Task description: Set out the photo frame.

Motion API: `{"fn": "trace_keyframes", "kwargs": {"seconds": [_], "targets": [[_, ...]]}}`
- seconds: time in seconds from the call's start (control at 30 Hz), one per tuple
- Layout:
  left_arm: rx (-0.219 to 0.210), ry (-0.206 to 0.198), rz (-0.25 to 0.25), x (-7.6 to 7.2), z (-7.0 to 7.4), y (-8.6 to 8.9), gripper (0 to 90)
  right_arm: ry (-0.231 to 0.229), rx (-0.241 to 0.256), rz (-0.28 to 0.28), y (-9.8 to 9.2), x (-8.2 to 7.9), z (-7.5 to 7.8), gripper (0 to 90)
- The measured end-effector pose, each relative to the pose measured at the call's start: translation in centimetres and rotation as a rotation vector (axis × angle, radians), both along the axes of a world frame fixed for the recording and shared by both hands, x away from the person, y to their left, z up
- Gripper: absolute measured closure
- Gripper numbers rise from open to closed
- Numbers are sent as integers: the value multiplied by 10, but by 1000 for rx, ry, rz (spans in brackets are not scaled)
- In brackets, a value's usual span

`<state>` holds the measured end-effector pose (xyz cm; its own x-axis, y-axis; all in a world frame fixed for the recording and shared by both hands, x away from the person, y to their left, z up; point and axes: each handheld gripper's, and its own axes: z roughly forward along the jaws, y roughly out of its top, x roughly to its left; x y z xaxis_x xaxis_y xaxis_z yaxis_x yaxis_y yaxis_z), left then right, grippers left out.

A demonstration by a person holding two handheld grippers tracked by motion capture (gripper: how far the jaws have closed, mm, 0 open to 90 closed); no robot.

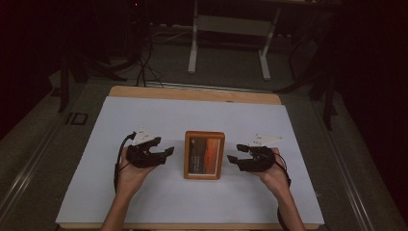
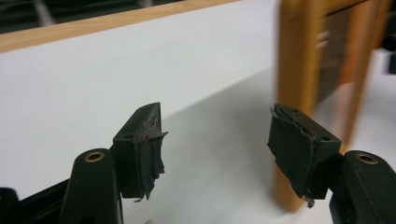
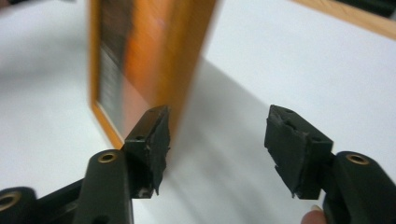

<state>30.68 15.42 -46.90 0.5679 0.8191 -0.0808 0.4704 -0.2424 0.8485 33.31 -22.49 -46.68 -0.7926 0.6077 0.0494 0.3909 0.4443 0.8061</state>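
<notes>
Little of the work looks done yet: the rectangular wooden picture frame with an orange-toned print (image 1: 204, 155) lies at the middle of the surface, flanked by both grippers but held by neither, so the grasp and whatever lift or move follows are, as I judge it, all left to do. The broad white sheet covering the wooden surface (image 1: 144, 115) is bare apart from the frame, with a strip of pale wood showing along its far edge. Beyond it the room is dim, with a grey floor, a white-legged stand and loose dark cables. The left gripper (image 1: 163, 153) sits just beside the frame's left edge, its jaws apart with nothing between them; in the left gripper view the frame (image 2: 299, 70) rises blurred just past one jaw. The right gripper (image 1: 234, 155) mirrors it on the right side, jaws likewise spread and empty.
</notes>
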Motion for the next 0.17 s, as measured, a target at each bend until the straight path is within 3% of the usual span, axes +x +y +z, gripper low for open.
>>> {"fn": "trace_keyframes", "kwargs": {"seconds": [0.17], "targets": [[120,3,86,-1,-5,7,345,30,-86,-64,-15,5,-7,368]]}}
